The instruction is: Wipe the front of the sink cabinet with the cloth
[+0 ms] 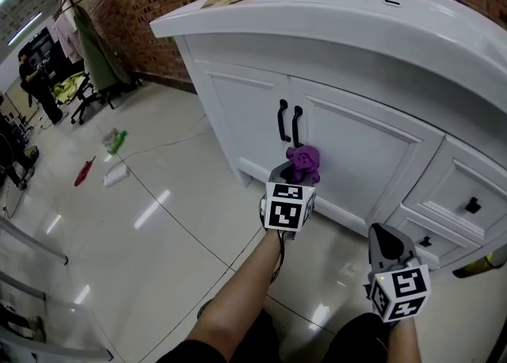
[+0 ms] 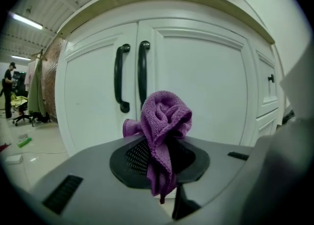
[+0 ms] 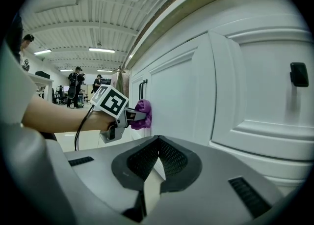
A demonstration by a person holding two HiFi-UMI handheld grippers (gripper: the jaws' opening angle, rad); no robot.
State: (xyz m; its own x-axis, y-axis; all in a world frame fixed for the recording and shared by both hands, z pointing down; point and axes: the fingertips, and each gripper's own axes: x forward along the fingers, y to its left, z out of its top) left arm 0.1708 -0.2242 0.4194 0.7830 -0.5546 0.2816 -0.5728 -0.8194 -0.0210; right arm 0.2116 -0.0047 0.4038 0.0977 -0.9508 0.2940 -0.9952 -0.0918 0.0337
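Jaws of left gripper [image 2: 159, 156] clamping cloth [image 2: 165, 113], before cabinet door [image 2: 208, 79]

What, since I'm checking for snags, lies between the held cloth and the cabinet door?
Nothing; in the right gripper view the cloth meets, or nearly meets, the bare white door.

Light: bright, even. Ceiling strip lights [image 3: 101, 50] are glowing overhead, streaking glare across the floor tiles [image 1: 150, 211]. Soft shadow is sitting under the countertop [image 1: 317, 28]; sink cabinet [image 1: 356, 139] is reading clean white. My gripper views are bowing at edges w/ corners going black, fg blurring.
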